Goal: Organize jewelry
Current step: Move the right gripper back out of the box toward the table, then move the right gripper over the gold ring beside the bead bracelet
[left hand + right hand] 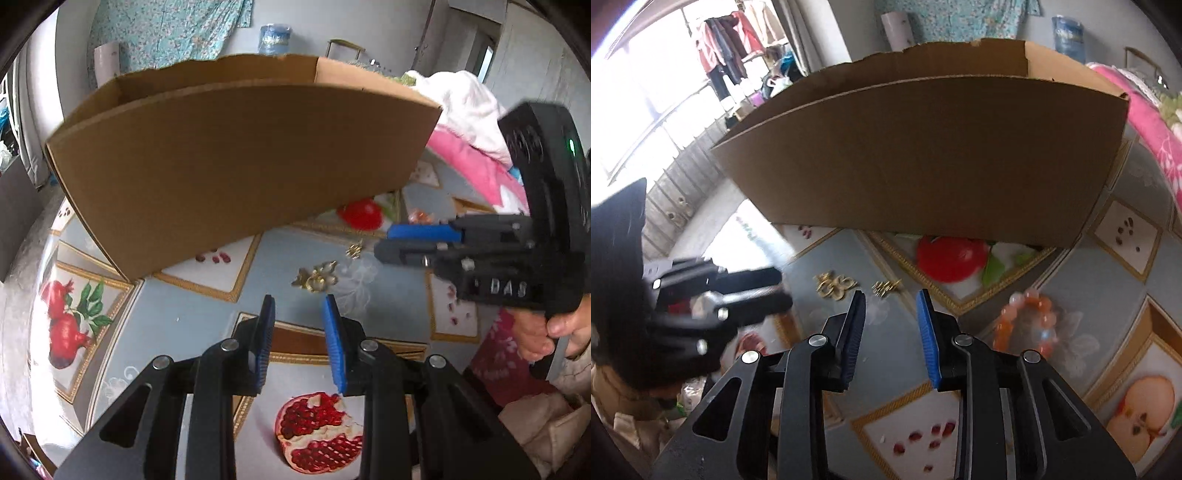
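Blue-padded fingers of the left gripper [298, 306] stand nearest the lens, set at a narrow gap with nothing between them, above a tablecloth [207, 373] printed with pomegranates. Just beyond their tips lies a gold piece [314, 279]; a second, smaller gold piece [355, 250] lies a little farther off, toward the right gripper [384, 242]. That gripper enters from the right of the left view, held by a hand [546, 332]; its fingers appear close together, empty, with tips near the smaller gold piece but not touching it.

From the right view, the right gripper [891, 297] shows the same narrow, empty gap. Ahead of it lie both gold pieces: the larger [834, 286] to the left, the smaller [885, 286] just beyond the left finger. An orange bead bracelet [1027, 321] lies to the right of the fingers, partly hidden behind the gripper body. The left gripper [783, 288] is blurred at the left edge, near the larger gold piece.

Count of jewelry in sight: two gold pieces, one bracelet. All rest on the cloth, outside the box.

One open cardboard box [236, 155] stands behind the jewelry, its near wall tall and blocking any view of its contents. Nothing lies between either gripper and the gold pieces. Pink cloth [476, 166] is heaped to the right of the box.
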{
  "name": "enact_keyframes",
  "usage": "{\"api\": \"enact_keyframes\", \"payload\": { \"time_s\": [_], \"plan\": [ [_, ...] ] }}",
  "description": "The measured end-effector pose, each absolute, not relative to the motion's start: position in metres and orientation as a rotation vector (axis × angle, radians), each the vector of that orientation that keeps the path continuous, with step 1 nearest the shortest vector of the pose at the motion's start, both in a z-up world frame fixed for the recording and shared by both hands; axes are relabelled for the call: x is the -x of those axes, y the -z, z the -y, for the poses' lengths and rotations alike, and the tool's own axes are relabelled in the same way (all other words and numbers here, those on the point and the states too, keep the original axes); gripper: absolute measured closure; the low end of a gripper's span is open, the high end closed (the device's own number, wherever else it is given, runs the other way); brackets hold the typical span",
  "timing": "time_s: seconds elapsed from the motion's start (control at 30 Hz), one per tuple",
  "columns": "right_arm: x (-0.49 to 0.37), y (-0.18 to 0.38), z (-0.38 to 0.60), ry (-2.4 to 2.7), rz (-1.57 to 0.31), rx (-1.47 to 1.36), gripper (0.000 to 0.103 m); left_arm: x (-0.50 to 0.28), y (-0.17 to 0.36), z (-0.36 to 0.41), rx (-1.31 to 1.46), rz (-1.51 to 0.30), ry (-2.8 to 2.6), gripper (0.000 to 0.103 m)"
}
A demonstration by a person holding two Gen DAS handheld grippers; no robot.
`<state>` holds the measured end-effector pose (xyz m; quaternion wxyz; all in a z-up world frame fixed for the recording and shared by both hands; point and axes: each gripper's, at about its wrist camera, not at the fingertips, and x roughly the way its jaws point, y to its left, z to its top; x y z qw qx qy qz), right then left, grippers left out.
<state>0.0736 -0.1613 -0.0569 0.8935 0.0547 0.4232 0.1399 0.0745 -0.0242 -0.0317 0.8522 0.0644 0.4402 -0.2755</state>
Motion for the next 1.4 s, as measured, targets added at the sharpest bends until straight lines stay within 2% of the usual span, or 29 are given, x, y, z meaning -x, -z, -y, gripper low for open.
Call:
{"api": "enact_keyframes", "payload": {
  "time_s": [0.3,0.77,1.4],
  "plan": [
    [-0.097,0.056,0.150,-0.268,-0.873,-0.087,0.080,-0.074,0.035,0.021,-0.169,-0.854,0.555,0.077],
    [-0.090,0.049,0.109,-0.362,-0.831,-0.016,0.080,-0.091,0.042,0.036,-0.213,-0.823,0.519,0.079],
    [-0.072,0.054,0.126,-0.402,-0.831,-0.008,0.080,-0.088,0.042,0.011,-0.222,-0.834,0.466,0.079]
  ]
}}
